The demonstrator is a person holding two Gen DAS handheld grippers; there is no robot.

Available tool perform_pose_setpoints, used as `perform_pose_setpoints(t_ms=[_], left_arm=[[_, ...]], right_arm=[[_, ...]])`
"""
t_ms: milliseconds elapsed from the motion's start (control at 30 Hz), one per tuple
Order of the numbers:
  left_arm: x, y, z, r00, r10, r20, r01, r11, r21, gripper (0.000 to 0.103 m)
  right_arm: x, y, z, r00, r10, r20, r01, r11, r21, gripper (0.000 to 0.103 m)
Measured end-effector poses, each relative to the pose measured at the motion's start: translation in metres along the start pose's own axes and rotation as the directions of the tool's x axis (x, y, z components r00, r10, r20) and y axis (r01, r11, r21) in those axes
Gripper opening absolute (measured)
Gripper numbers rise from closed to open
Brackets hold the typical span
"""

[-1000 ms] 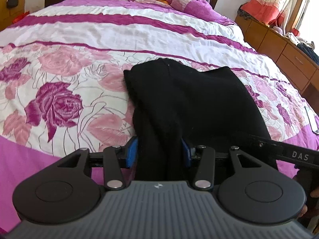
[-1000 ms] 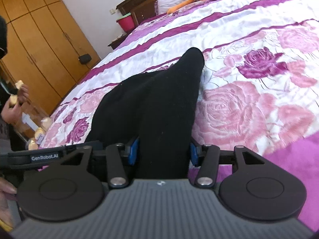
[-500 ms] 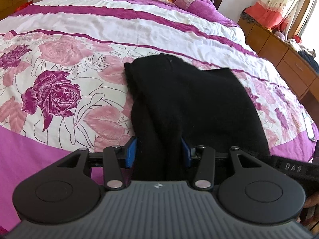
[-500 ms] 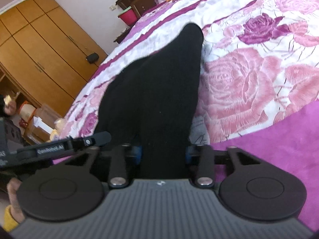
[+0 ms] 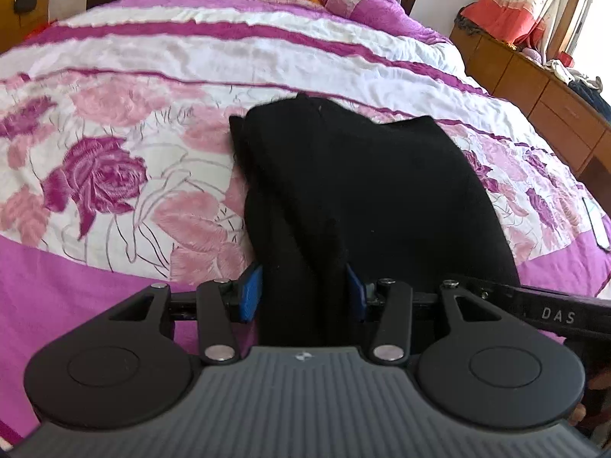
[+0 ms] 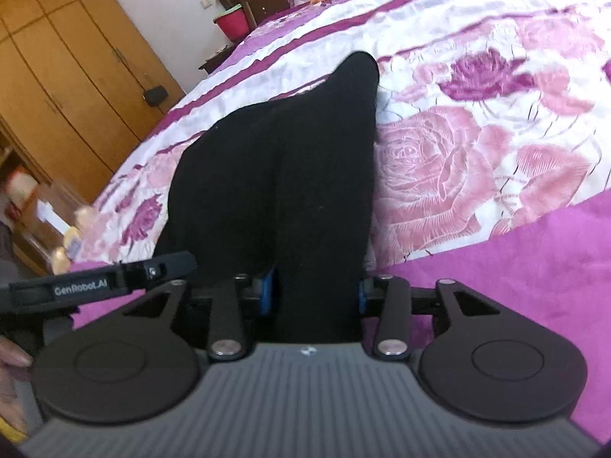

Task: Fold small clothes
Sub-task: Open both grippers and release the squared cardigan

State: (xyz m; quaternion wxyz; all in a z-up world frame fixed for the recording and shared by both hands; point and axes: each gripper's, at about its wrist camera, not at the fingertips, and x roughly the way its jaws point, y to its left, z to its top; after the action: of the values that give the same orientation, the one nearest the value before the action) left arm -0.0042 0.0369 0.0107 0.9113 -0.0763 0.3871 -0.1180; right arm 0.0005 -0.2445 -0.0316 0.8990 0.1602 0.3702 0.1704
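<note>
My view of each gripper's fingertips is blocked by the black garment; objects beside the bed are blurred beyond identification.

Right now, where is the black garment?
In both wrist views the black garment lies on the flowered bedspread, its near edge between the left gripper and right gripper.
</note>
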Motion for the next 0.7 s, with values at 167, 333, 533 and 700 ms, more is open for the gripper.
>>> perform_pose_setpoints(t_ms=[167, 333, 533, 700], left_arm=[[-0.022, -0.007, -0.001, 0.999, 0.008, 0.031, -0.008, 1.0, 0.004, 0.056], [-0.042, -0.012, -0.01, 0.999, 0.018, 0.039, -0.017, 1.0, -0.007, 0.063], [-0.057, -0.021, -0.023, 0.998, 0.032, 0.062, -0.034, 0.999, 0.021, 0.066], [-0.062, -0.023, -0.029, 0.997, 0.014, 0.073, -0.015, 1.0, 0.014, 0.067]], right_arm=[[-0.023, 0.014, -0.001, 0.997, -0.062, 0.046, 0.063, 0.998, -0.026, 0.051], [-0.049, 0.028, -0.009, 0.99, -0.088, 0.11, 0.094, 0.994, -0.051, 0.057], [-0.063, 0.04, -0.017, 0.984, -0.096, 0.15, 0.109, 0.991, -0.082, 0.057], [-0.061, 0.04, -0.025, 0.984, -0.112, 0.14, 0.124, 0.989, -0.079, 0.057]])
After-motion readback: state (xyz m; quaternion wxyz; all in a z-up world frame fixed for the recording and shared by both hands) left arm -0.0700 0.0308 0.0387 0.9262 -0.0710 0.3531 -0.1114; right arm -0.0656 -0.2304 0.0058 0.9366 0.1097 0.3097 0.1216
